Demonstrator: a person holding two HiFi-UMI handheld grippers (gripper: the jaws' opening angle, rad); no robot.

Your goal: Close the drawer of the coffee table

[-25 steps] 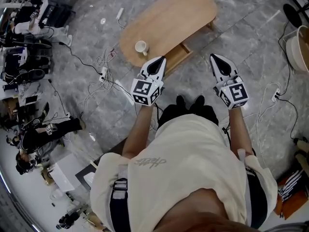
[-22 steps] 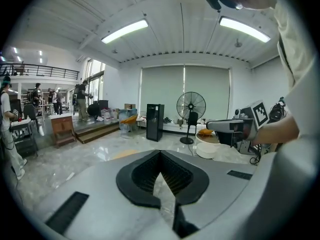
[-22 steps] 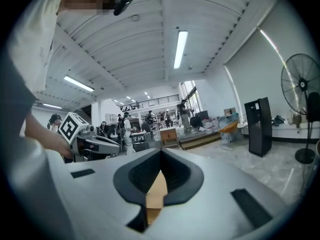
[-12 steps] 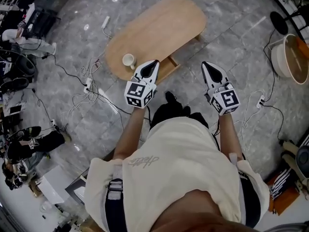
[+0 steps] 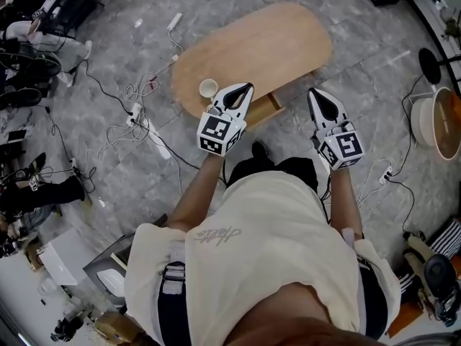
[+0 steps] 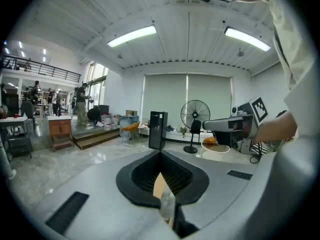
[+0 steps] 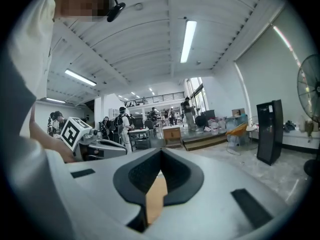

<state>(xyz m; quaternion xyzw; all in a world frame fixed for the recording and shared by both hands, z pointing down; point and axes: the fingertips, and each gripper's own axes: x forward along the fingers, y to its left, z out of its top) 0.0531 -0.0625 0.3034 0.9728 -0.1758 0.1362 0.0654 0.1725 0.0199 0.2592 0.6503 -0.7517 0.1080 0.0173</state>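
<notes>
Grey stone floor (image 5: 108, 164) lies under it all. The left gripper (image 5: 245, 87) and the right gripper (image 5: 315, 93) both have their fingers pressed together with nothing in them. The left one is over the near edge of the coffee table (image 5: 266, 45), close to a white cup (image 5: 208, 88). The drawer (image 5: 268, 110) sticks out open from that edge, between the two grippers.

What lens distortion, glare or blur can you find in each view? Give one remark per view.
Head view: fisheye curves the grey marble floor around the oval wooden coffee table, corners dark. Left gripper view: white ceiling strip lights glare. Right gripper view: black vignette ring all round.
</notes>
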